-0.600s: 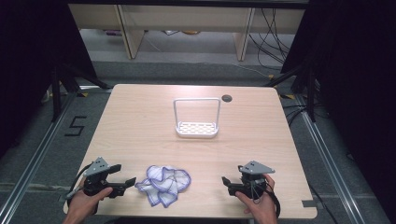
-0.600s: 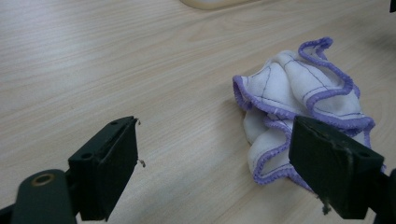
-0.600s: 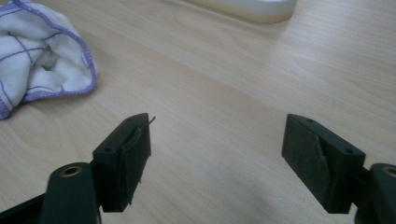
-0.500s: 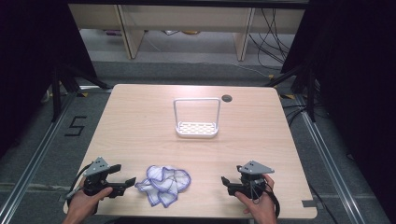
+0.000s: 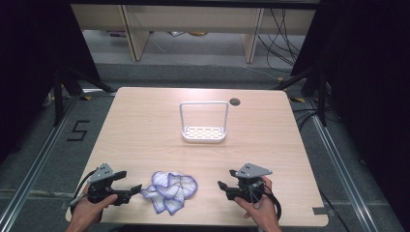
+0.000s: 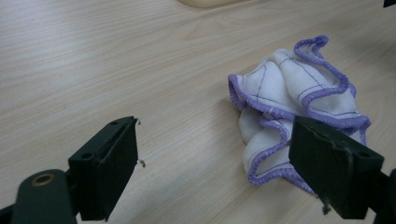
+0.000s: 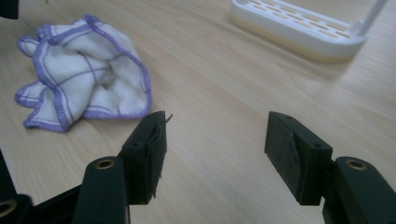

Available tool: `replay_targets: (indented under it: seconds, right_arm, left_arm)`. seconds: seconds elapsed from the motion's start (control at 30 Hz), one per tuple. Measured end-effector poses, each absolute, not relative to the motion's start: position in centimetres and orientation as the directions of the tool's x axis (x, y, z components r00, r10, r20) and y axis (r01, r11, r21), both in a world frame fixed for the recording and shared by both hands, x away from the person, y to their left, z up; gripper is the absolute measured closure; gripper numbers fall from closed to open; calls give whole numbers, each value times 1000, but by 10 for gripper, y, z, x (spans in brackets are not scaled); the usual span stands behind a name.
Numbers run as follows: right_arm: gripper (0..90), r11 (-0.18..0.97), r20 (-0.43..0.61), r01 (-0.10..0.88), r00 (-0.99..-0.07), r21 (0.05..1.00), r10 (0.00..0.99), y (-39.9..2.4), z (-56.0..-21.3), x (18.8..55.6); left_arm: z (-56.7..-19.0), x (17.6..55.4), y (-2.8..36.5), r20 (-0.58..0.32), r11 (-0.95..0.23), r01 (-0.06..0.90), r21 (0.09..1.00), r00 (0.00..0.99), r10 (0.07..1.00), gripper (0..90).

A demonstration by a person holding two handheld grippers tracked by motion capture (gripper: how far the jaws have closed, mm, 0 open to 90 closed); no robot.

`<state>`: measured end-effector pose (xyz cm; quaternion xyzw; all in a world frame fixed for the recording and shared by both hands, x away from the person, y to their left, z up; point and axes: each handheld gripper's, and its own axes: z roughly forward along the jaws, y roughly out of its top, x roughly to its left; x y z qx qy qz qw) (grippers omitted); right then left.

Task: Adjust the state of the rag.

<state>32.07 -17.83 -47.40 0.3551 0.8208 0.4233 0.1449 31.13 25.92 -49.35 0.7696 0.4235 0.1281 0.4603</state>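
High view: a crumpled white cloth with purple edging (image 5: pixel 170 190) lies at the near table edge between the left gripper (image 5: pixel 129 190) and right gripper (image 5: pixel 223 186), well short of the white rack (image 5: pixel 203 134). Left gripper view: jaws spread wide, empty, one just beside the cloth's hem. Right gripper view: jaws likewise wide and empty; judged a pre-grasp stage, next needing closure on a hem.

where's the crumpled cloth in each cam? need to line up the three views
High view: cloth at the table's near edge, between the two grippers, beside the left gripper.
Left gripper view: cloth right of centre, its lower edge behind the right-hand jaw.
Right gripper view: cloth upper left, beyond the left-hand jaw.
Shared landmark: white slotted rack, mid-table in the high view, top right in the right gripper view.
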Motion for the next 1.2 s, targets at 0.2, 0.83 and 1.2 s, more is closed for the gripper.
replay_targets:
  seconds: [0.2, 0.83, 1.2]
  right_arm:
    - [436, 428, 53, 415, -765, 803, 642, -146, -466, 330]
    - [536, 572, 2, 282, -898, 770, 439, -51, -461, 356]
    - [591, 596, 39, 303, -909, 743, 414, -37, -468, 366]
  left_arm:
    - [-493, 310, 256, -195, -222, 536, 814, 613, 765, 149]
    - [-494, 308, 246, -229, -234, 528, 816, 667, 709, 226]
    - [-499, 310, 229, -225, -307, 524, 794, 723, 653, 403]
